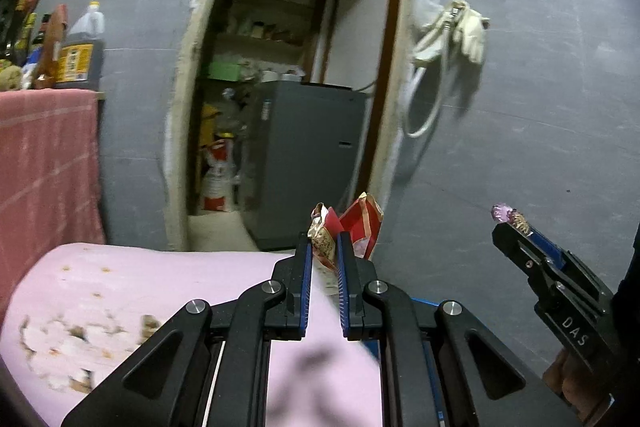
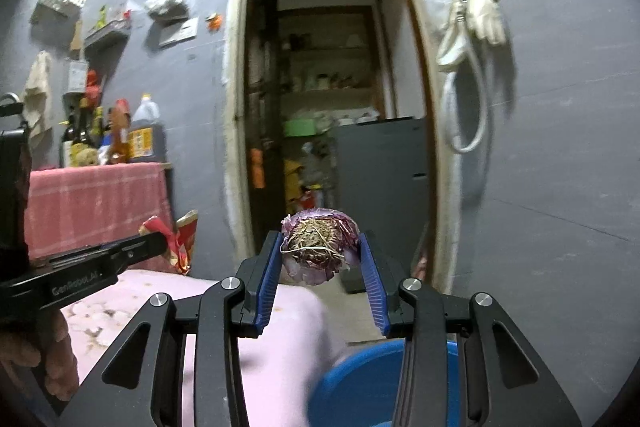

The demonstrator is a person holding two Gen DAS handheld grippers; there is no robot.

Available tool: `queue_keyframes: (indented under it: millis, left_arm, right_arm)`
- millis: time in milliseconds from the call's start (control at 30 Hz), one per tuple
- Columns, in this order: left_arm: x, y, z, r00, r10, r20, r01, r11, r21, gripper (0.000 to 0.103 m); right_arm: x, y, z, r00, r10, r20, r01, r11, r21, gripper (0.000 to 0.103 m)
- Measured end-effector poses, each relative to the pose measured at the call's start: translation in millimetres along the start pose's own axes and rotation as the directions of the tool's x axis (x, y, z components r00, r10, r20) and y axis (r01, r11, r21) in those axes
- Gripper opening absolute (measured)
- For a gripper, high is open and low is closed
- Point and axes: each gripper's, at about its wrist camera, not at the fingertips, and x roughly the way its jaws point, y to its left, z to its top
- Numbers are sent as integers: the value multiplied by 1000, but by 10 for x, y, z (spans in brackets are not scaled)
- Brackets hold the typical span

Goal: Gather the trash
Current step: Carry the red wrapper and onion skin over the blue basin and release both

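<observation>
Right wrist: onion piece [image 2: 318, 247] clamped above blue bin [image 2: 360, 379].

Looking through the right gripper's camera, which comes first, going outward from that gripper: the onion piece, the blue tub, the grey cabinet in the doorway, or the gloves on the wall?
1. Purple onion piece, clamped between the right gripper fingers.
2. Blue tub, just below the gripper.
3. Grey cabinet and white gloves: both far; the cabinet inside the doorway, the gloves high right on the wall. Too close to call.
</observation>
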Motion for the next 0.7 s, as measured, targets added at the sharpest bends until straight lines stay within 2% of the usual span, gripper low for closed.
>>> queue_keyframes:
  millis: [200, 367, 533, 700]
  left_arm:
    - [179, -376, -72, 998, -64, -23, 65, 997, 32, 9]
    - [408, -553, -153, 993, -86, -80, 88, 996, 17, 9]
    - [650, -640, -258, 982, -101, -159, 99, 995, -18, 9]
    - [836, -691, -441, 962, -108, -252, 99, 994, -48, 9]
  right_arm:
    - [-116, -322, -65, 997, -70, -21, 72, 996, 55, 37]
    - [-76, -534, -168, 991, -98, -89, 107, 990, 90, 37]
    - [-9, -704, -286, 981, -103, -164, 125, 983, 134, 37]
    - [97, -839, -421, 961, -109, -256, 153, 975, 160, 37]
